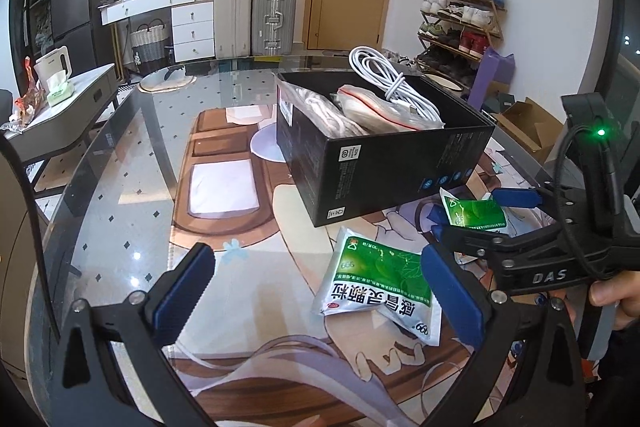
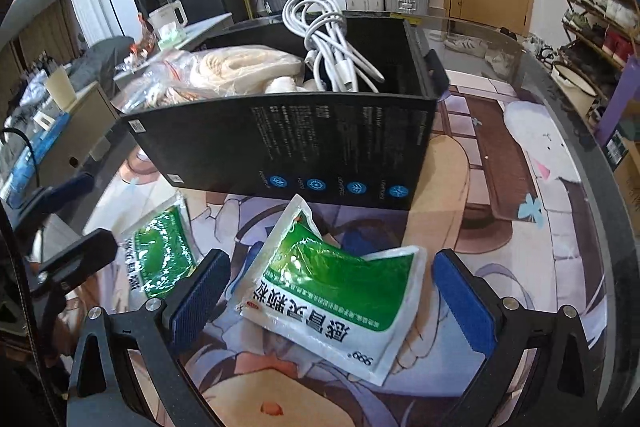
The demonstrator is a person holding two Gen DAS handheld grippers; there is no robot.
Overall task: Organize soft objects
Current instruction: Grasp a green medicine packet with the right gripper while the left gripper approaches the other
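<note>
While both jaws gape, right gripper [image 2: 326, 301] straddles green sachet [image 2: 332, 301] — untouched.

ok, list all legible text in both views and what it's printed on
"DAS": white letters on the right gripper body, left wrist view.
"999": corner logo on the near green sachet, upside down.
"感冒灵颗粒": large characters on that sachet, upside down.
"999" and "感冒灵颗粒": same print on the second green sachet between the right jaws.
Black box: fine print, barcode labels and captions by the blue icons, too small to read.
</note>
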